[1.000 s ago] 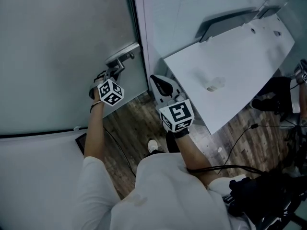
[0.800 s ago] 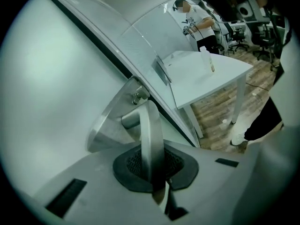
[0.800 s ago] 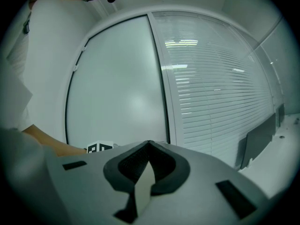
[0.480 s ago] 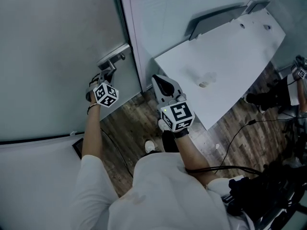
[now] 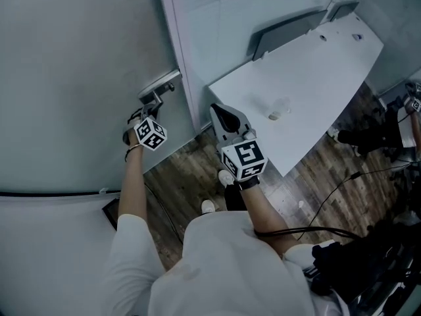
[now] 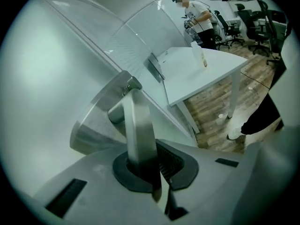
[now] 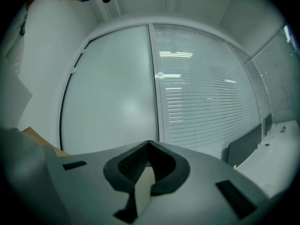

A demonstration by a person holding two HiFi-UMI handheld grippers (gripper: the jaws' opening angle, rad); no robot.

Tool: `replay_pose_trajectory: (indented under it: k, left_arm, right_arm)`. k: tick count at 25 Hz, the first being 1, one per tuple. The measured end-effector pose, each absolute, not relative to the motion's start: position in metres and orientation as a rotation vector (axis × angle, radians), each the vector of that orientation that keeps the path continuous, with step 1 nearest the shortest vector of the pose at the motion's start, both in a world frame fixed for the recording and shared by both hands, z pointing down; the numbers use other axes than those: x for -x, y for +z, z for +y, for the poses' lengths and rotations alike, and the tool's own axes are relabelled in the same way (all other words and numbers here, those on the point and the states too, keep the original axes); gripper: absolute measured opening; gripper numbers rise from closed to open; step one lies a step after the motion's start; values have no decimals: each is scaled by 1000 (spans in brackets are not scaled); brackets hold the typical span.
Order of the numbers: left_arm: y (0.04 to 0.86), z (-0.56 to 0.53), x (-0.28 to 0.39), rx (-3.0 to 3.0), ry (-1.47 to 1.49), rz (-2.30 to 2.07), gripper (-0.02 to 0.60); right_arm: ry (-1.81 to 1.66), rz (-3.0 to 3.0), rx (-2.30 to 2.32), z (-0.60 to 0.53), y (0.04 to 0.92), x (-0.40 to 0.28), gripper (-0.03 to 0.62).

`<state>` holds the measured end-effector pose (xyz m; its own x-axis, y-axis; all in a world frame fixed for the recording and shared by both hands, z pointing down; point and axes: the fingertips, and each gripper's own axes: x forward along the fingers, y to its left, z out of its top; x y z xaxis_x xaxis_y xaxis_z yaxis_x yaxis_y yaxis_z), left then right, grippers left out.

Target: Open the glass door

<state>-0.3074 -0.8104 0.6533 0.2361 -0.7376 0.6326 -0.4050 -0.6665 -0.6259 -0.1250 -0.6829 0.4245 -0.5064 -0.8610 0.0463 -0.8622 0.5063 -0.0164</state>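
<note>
Frosted glass door [image 5: 72,78] fills the left of the head view, its free edge lying along the pale frame post [image 5: 181,58] with no gap that I can make out, so the door reads as not yet open. Lever handle [image 6: 133,121] of brushed metal juts from a mounting plate [image 6: 93,130] on the pane, close to that edge. Left claw [image 6: 152,170] clenched on the free end of the lever: in the left gripper view the flat bar runs straight in between the dark pads and both press on it. Claw angled downward onto the bar, arm stretched out to it; a hold far out on the lever, likely chosen for leverage, to press it down and free the latch. Which way the door swings, cannot tell. Right claw [image 7: 142,182] clenched on nothing, pads together, held level and facing the door and the slatted glass partition [image 7: 206,102] beside it; judged spare, parked off the handle. Further right, white tabletop [image 5: 309,71] set cornerwise against the partition, a small pale object [image 5: 279,108] on it, too small to name. Wood floor [image 5: 191,176] below, cables [image 5: 329,196] trailing at right. Risk, as judged: pads slipping off smooth metal as the lever turns
</note>
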Motion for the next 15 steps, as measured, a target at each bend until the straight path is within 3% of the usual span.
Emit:
replay_pose_trajectory:
  k: [15]
  left_arm:
    - [635, -763, 299, 2070, -1483, 912, 3]
  right_arm:
    - [-21, -2702, -1642, -616, 400, 125, 2]
